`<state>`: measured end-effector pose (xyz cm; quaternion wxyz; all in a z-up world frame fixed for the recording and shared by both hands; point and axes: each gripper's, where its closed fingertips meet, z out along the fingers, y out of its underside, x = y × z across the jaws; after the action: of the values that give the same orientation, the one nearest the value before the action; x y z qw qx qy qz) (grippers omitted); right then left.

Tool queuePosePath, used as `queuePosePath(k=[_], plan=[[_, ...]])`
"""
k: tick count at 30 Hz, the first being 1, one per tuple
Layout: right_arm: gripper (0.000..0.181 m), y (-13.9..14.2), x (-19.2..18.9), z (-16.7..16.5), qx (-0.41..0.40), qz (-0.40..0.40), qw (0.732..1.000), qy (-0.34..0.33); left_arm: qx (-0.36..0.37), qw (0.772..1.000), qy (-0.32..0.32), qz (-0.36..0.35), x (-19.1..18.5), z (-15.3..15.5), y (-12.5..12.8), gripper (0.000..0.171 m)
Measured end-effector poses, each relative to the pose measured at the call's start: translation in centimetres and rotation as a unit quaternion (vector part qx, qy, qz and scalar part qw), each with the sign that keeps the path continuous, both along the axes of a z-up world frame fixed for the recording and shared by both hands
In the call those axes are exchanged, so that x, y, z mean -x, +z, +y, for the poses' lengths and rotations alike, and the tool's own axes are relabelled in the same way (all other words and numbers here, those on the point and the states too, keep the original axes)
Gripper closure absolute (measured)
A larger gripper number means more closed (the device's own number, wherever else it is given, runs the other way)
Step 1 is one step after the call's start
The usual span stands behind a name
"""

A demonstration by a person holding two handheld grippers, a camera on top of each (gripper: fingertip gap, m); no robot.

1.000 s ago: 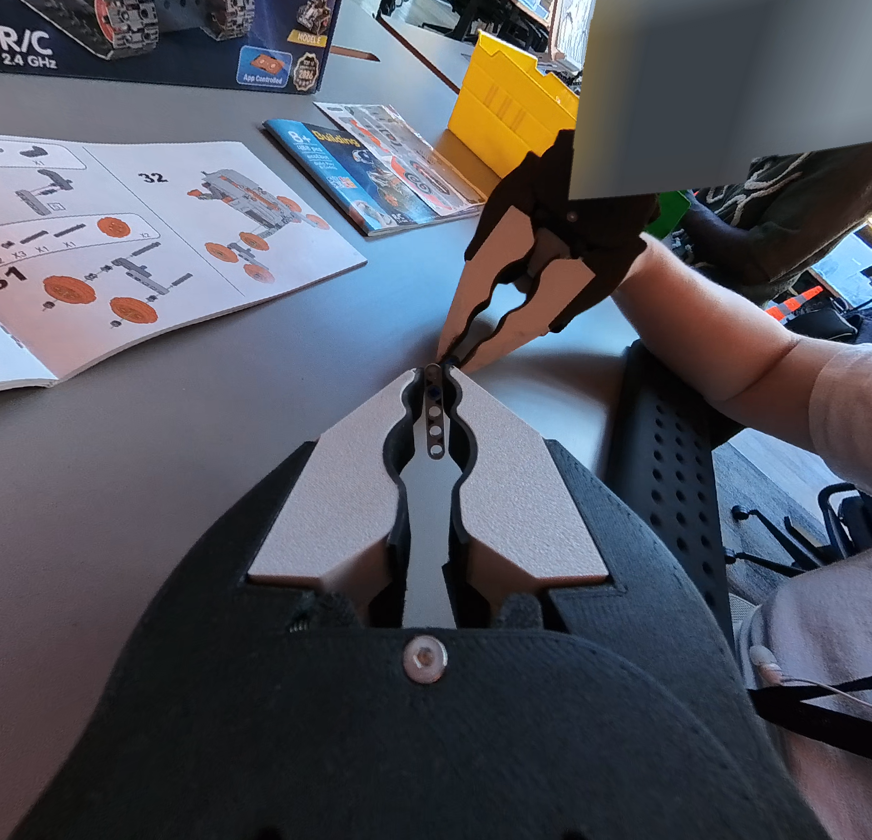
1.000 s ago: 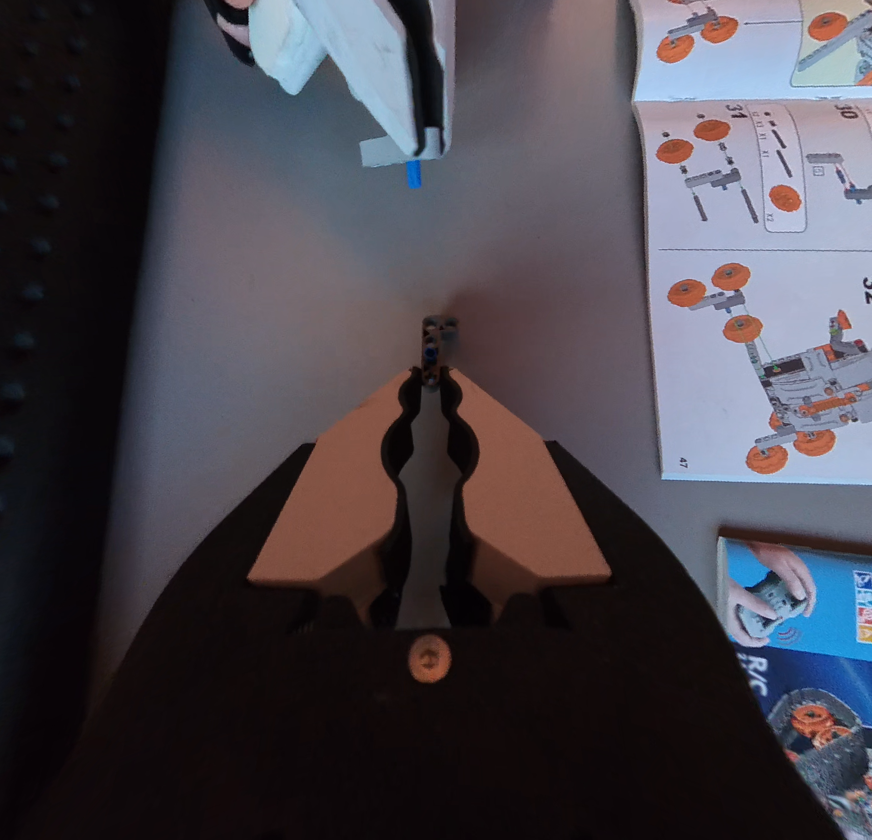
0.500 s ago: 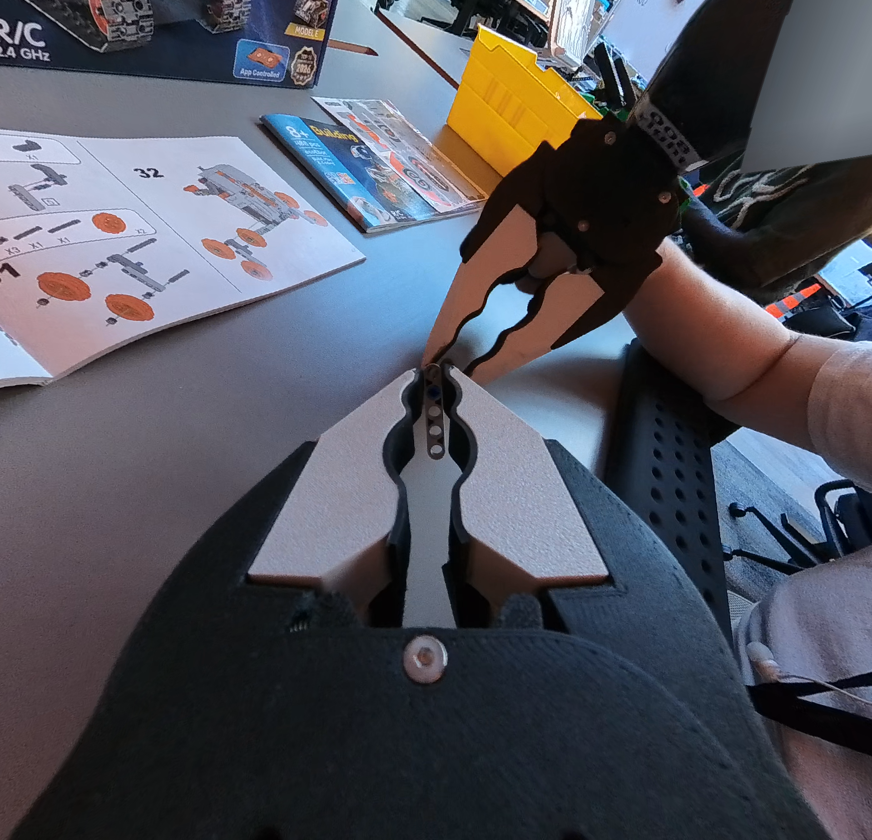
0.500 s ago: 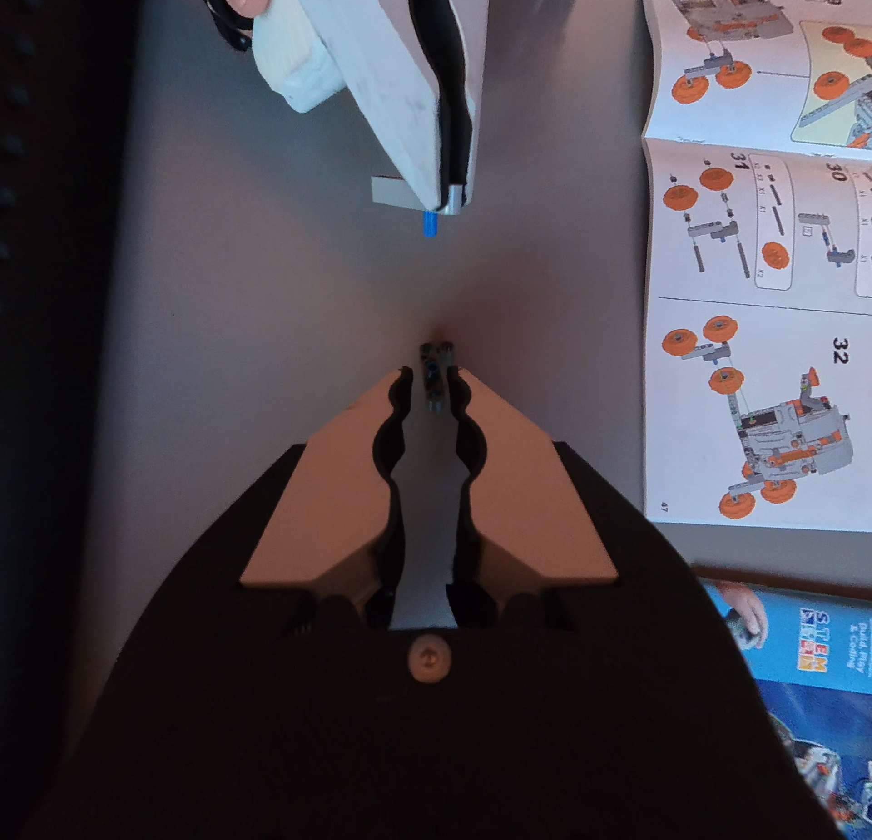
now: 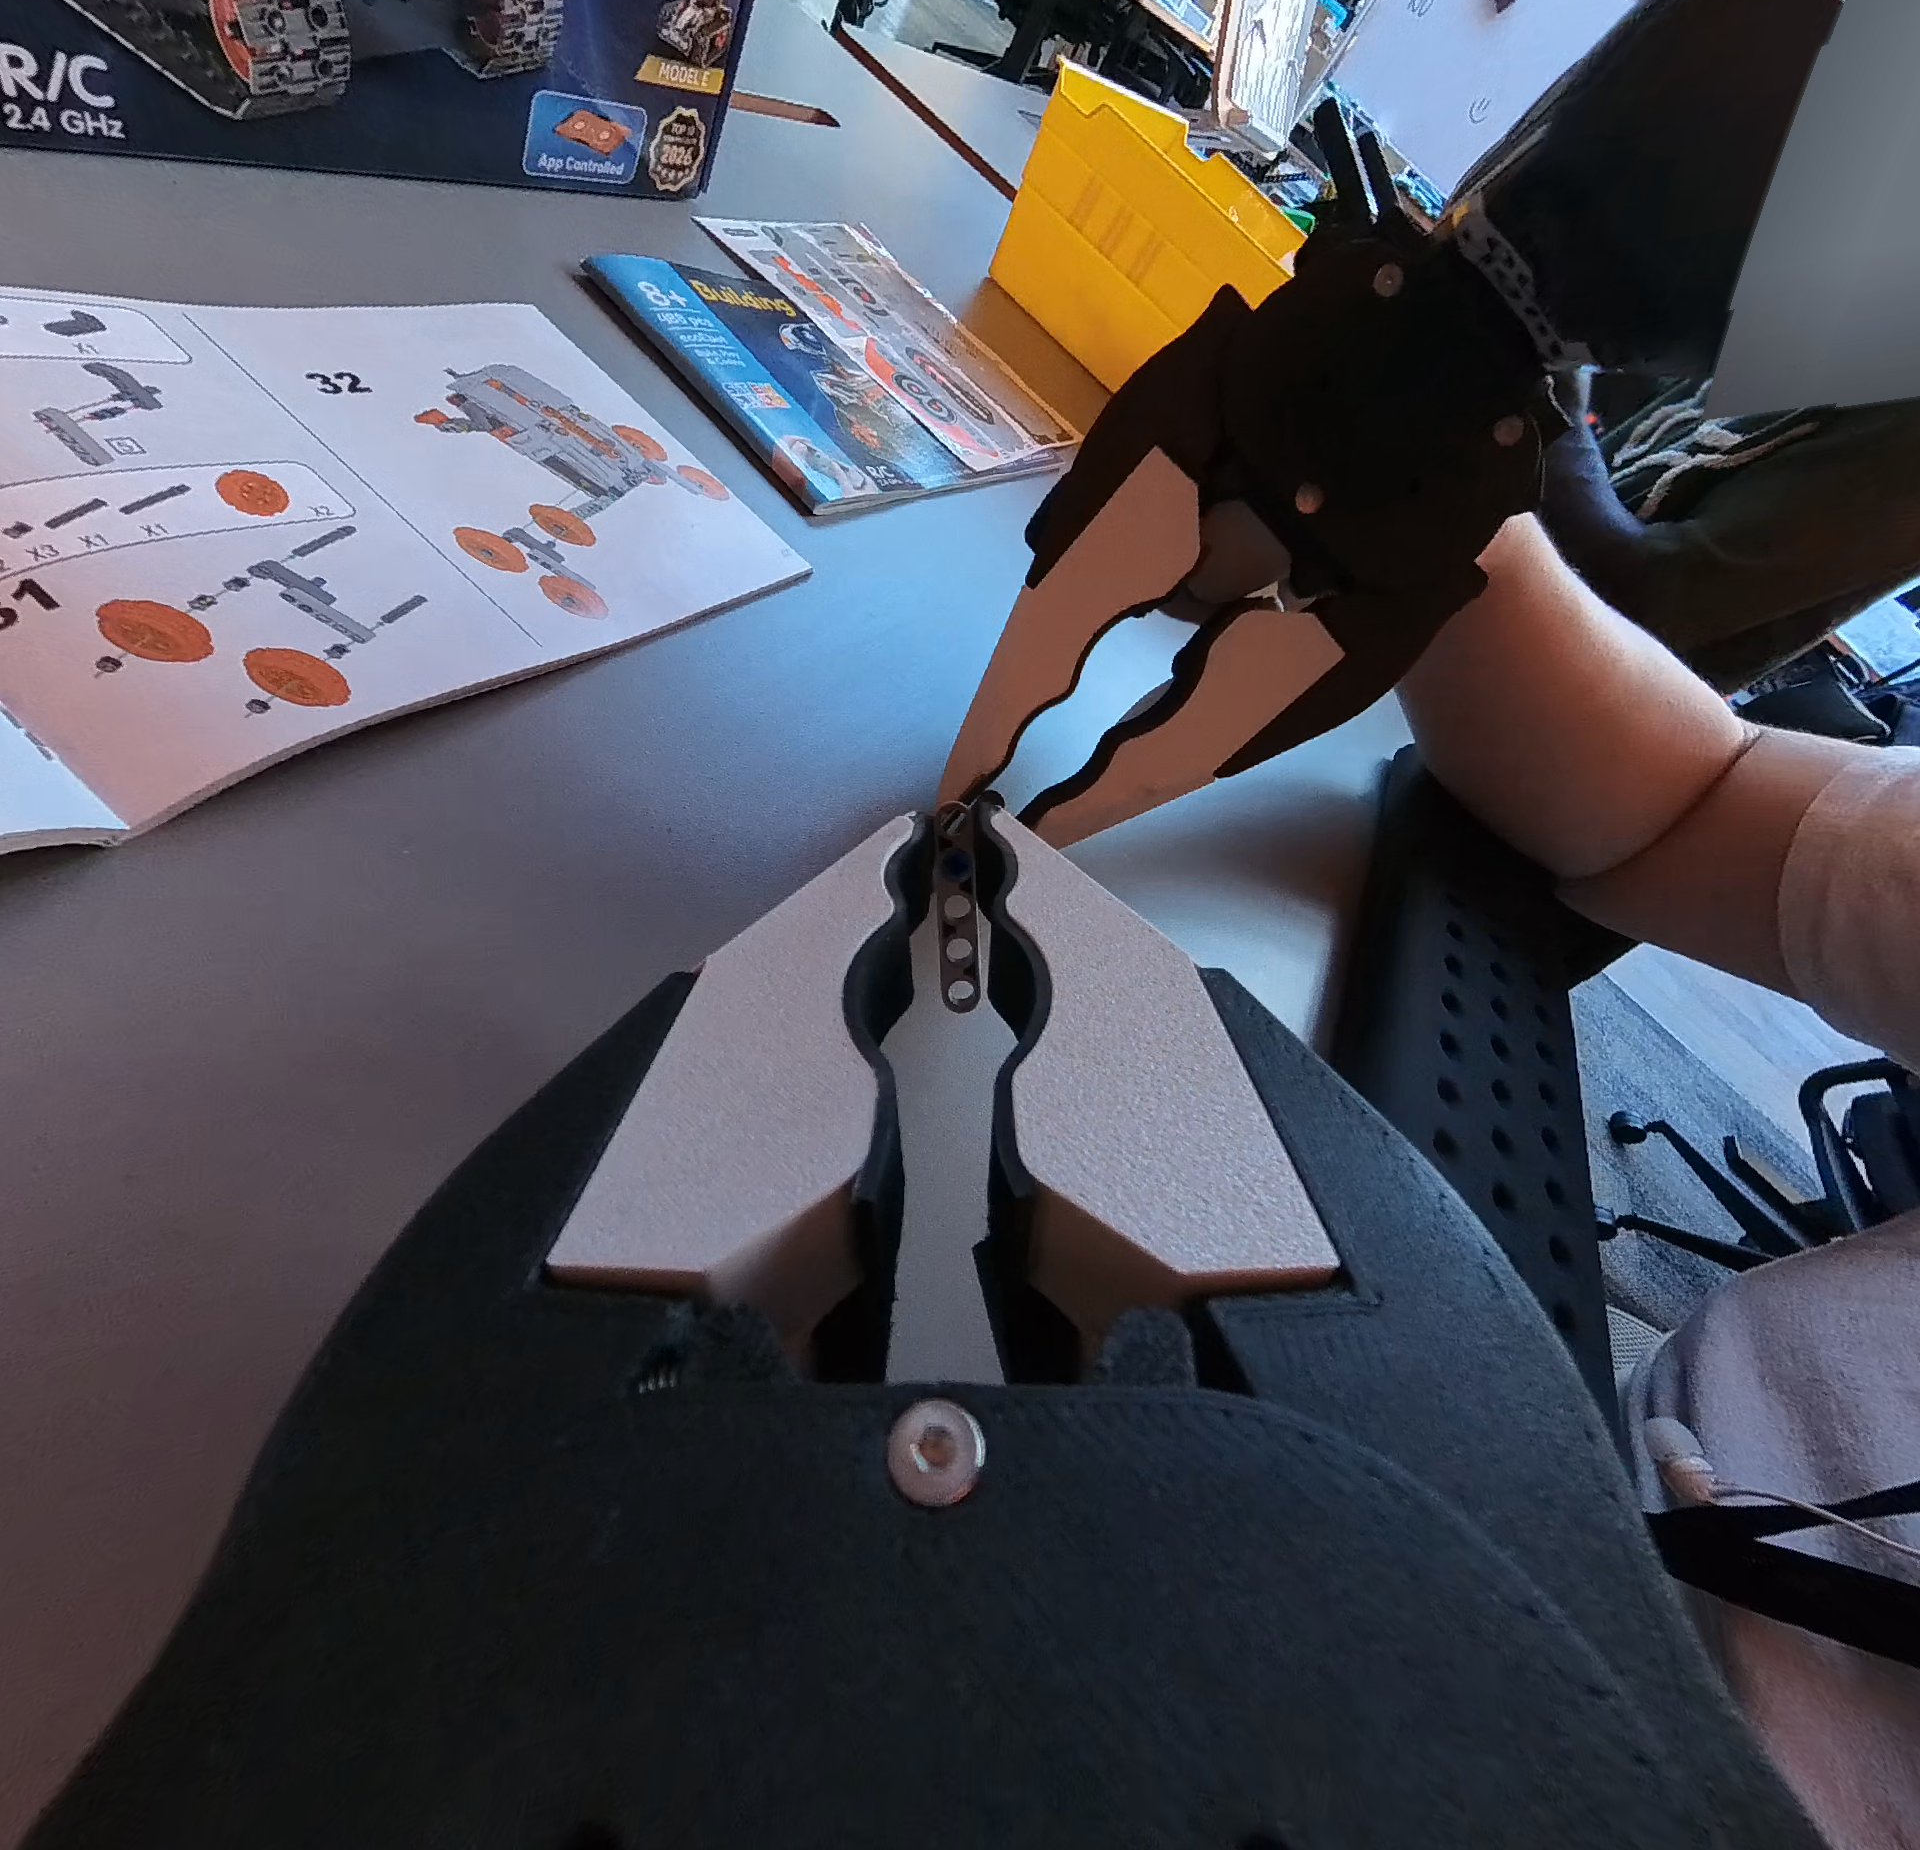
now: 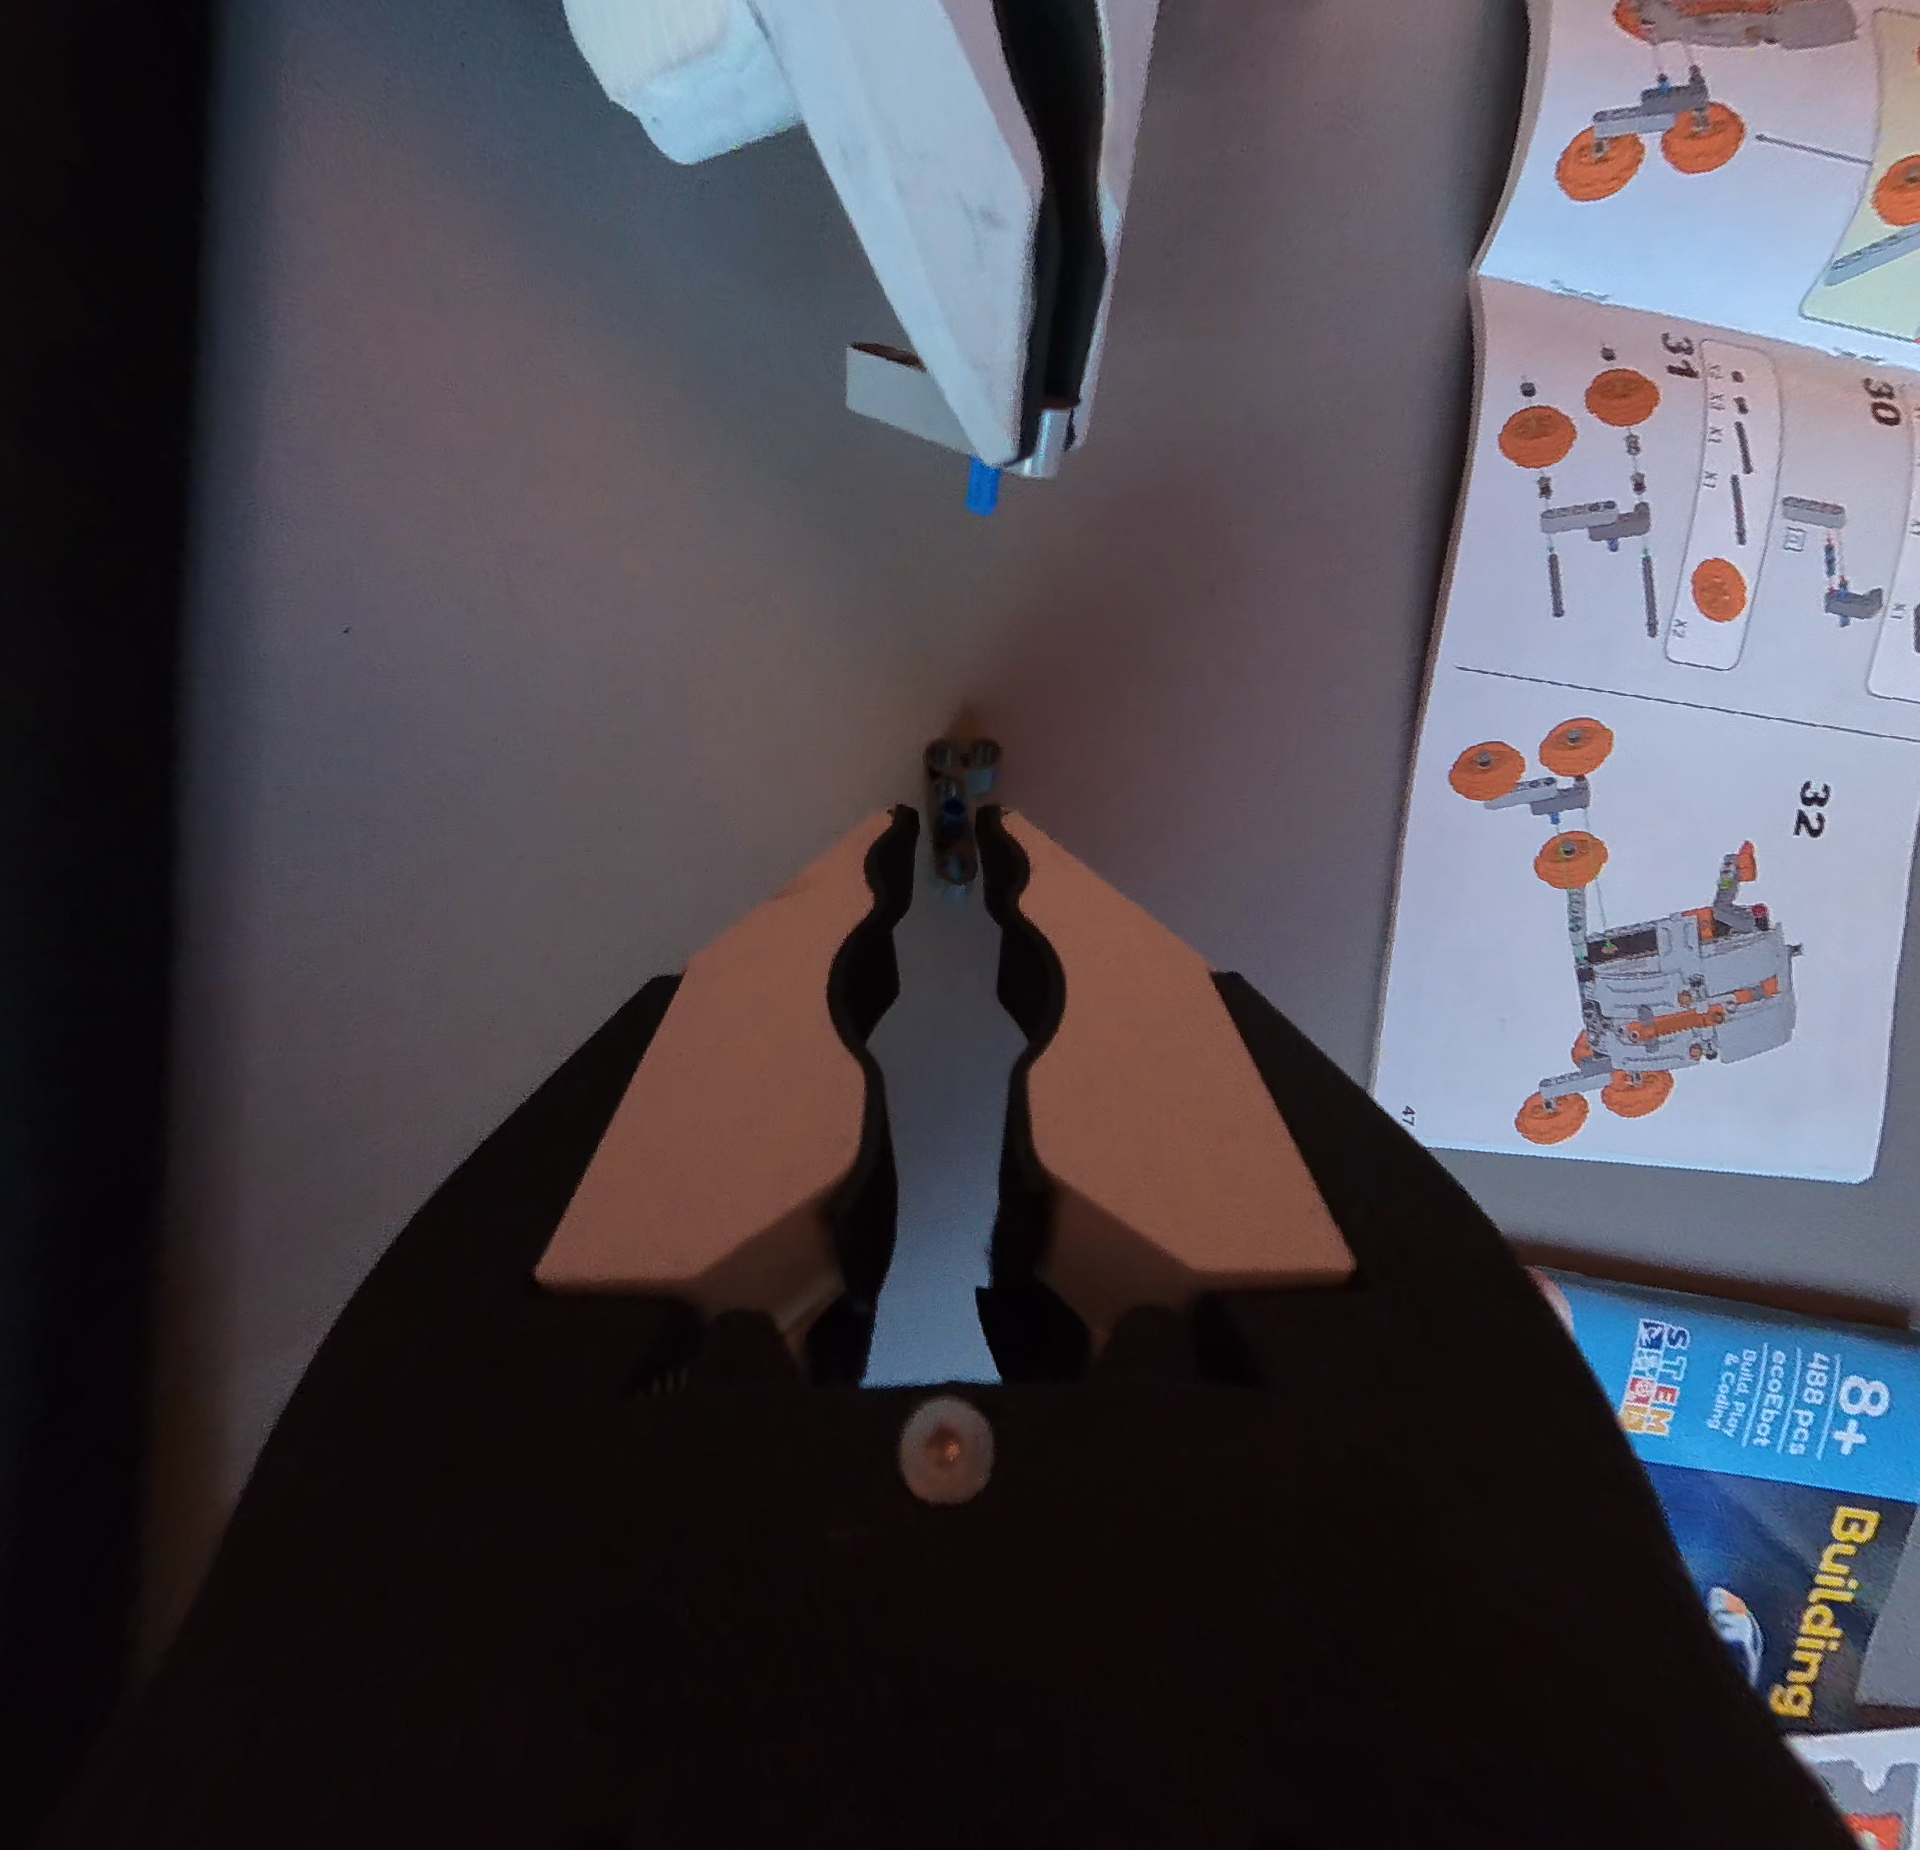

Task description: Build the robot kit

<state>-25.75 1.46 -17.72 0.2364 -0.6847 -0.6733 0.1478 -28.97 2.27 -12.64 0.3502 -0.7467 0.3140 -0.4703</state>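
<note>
My left gripper (image 5: 954, 824) is shut on a thin grey beam with holes (image 5: 958, 927), held low over the grey table (image 5: 416, 969). A blue pin (image 5: 951, 868) sits in the beam near the tips. In the right wrist view the left gripper (image 6: 1039, 439) is ahead of me, with the blue pin (image 6: 982, 486) sticking out of its tip. My right gripper (image 6: 948, 824) is slightly open. A small grey connector piece (image 6: 956, 792) stands on the table between its tips, with a gap on each side. In the left wrist view the right gripper (image 5: 997, 808) points down just beyond my left tips.
An open instruction booklet (image 5: 364, 512) lies to the left, also in the right wrist view (image 6: 1683, 865). A blue booklet (image 5: 790, 387), a dark product box (image 5: 364, 34) and a yellow bin (image 5: 1122, 231) lie farther back. A black perforated chair back (image 5: 1475, 1021) and a person's forearm (image 5: 1610, 709) are at the right. One gripper's finger ends stand about 6 cm off the other's.
My right gripper has opened and let go of the small grey connector, which stays on the table. The left gripper with its beam has come closer to the right gripper.
</note>
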Motion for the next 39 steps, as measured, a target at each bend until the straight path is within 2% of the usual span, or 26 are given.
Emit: queuePosePath(k=[16,33,37,39], plan=[[0.167,0.0,-0.2,-0.1,-0.002,-0.059,0.998,0.009,0.000,1.000,0.000,0.002,0.0,0.0,0.0,0.166],[0.174,-0.1,-0.3,0.1,0.002,-0.067,0.998,0.004,0.000,1.000,0.000,-0.001,0.0,0.0,0.1,0.166],[0.174,0.5,-0.2,0.6,-0.010,-0.052,0.999,-0.010,0.001,1.000,-0.001,0.000,0.0,-0.1,0.1,0.166],[0.174,1.0,0.2,1.0,0.014,-0.008,0.999,-0.039,0.001,1.000,-0.002,0.000,0.0,-0.1,0.1,0.167]])
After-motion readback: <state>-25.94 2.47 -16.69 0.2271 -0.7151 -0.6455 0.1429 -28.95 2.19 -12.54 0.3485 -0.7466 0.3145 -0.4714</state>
